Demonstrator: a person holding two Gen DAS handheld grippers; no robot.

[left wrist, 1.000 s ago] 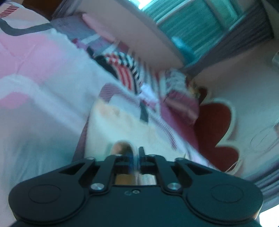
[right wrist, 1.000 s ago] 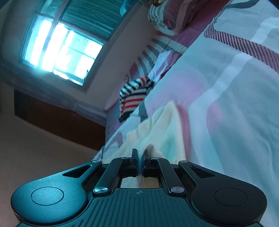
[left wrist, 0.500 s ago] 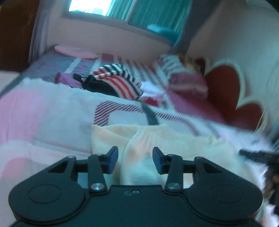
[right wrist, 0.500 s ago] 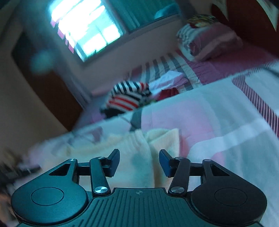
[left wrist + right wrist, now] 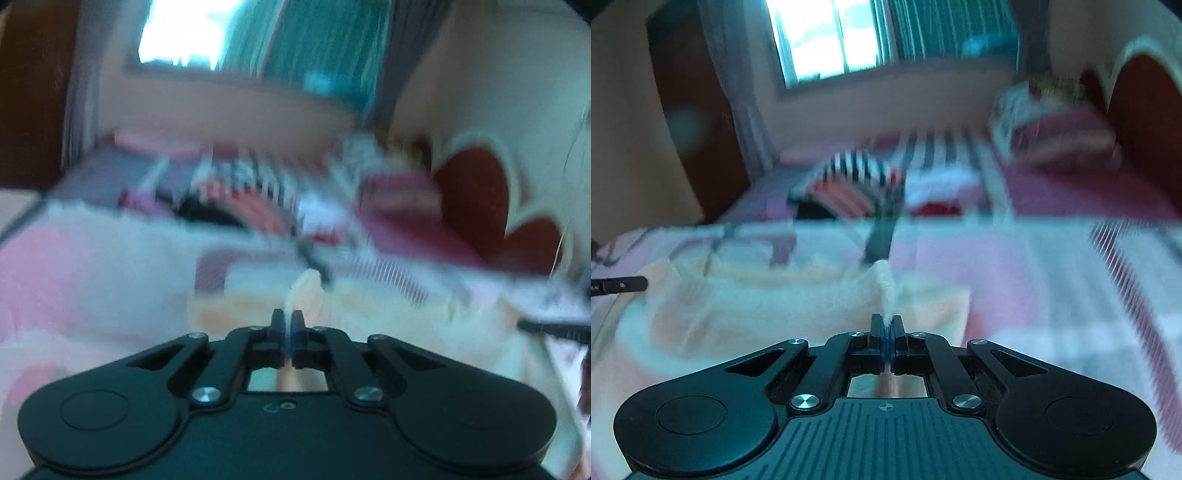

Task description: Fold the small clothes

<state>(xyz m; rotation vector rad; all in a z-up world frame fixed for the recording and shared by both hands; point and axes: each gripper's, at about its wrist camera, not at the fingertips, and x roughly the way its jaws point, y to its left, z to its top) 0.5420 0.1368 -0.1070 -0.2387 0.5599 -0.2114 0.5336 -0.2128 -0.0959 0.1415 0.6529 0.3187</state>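
Note:
A pale cream garment lies on the pink and white bedspread; it also shows in the right wrist view. My left gripper is shut on a pinched fold of the garment that sticks up between its fingers. My right gripper is shut on another raised fold of the same garment. Both views are motion-blurred. The tip of the other gripper shows at the right edge of the left view and the left edge of the right view.
A red, white and black striped garment lies further back on the bed with a white piece beside it. Pillows and a dark red headboard stand at the right. A window is behind.
Half a second ago both grippers were open over the flat cream garment. Both have now shut on folds of it, and the views are blurred by motion.

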